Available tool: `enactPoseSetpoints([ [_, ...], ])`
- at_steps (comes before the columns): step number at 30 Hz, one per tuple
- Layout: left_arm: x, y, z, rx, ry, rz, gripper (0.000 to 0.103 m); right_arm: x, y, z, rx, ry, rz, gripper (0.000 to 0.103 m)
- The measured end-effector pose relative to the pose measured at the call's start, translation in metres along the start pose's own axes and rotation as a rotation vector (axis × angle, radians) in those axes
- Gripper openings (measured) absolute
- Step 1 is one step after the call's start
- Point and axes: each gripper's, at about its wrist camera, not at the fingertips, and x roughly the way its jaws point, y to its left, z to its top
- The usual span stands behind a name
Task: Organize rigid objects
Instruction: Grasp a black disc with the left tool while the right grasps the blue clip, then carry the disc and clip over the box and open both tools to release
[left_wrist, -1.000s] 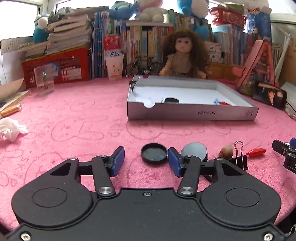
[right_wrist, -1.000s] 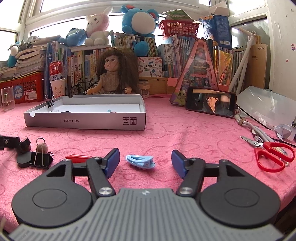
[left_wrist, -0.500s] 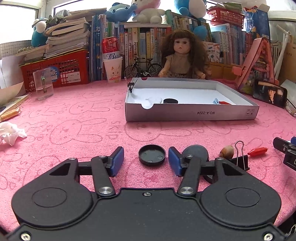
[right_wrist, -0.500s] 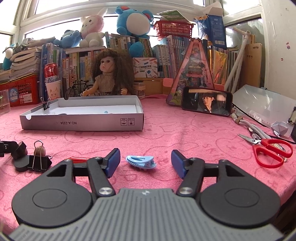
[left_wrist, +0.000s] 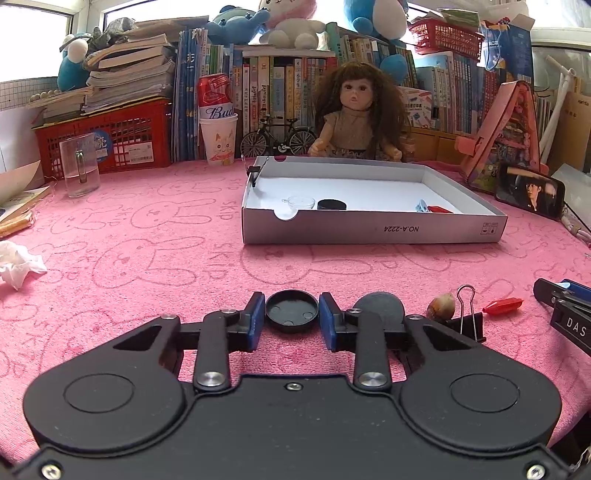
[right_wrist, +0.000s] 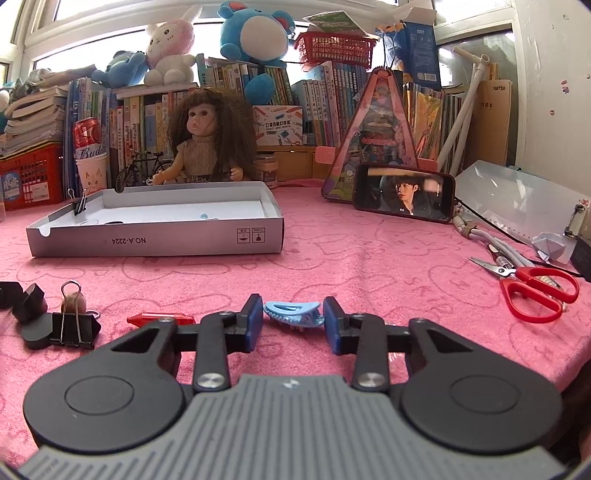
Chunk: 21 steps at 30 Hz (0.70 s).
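Observation:
My left gripper (left_wrist: 291, 314) is shut on a black round lid (left_wrist: 291, 311) that rests on the pink cloth. My right gripper (right_wrist: 293, 315) is shut on a light blue hair clip (right_wrist: 293, 313), also at cloth level. A shallow grey cardboard box (left_wrist: 369, 230) stands ahead in the left wrist view and it shows in the right wrist view (right_wrist: 159, 240); it holds a clear dish (left_wrist: 301, 202), a black lid (left_wrist: 331, 204), a blue clip and a red piece. Loose on the cloth are a black disc (left_wrist: 380, 303), a nut (left_wrist: 441, 305), a binder clip (left_wrist: 466, 317) and a red piece (left_wrist: 502, 305).
Red-handled scissors (right_wrist: 535, 291) and cables lie at the right. A phone (right_wrist: 404, 197) leans on a pink triangular stand. A doll (left_wrist: 356, 118), toy bicycle, cup, can, red crate and books line the back. A glass (left_wrist: 80, 170) and crumpled tissue (left_wrist: 18, 264) are at the left.
Both grippers have closed: the left one onto the black lid, the right one onto the blue hair clip. Both were open around them before.

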Motion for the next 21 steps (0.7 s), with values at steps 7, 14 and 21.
enactPoseSetpoints([
  [7, -0.002, 0.0, 0.005, -0.001, -0.01, -0.012, 0.03, 0.0, -0.007, 0.006, 0.002, -0.02, 0.013, 0.04],
  [14, -0.003, 0.001, 0.014, 0.005, -0.024, -0.017, 0.03, 0.003, -0.01, 0.015, 0.003, -0.039, 0.026, 0.04],
  [21, -0.002, 0.003, 0.024, 0.004, -0.039, -0.023, 0.03, 0.004, -0.009, 0.022, -0.002, -0.05, 0.041, 0.04],
])
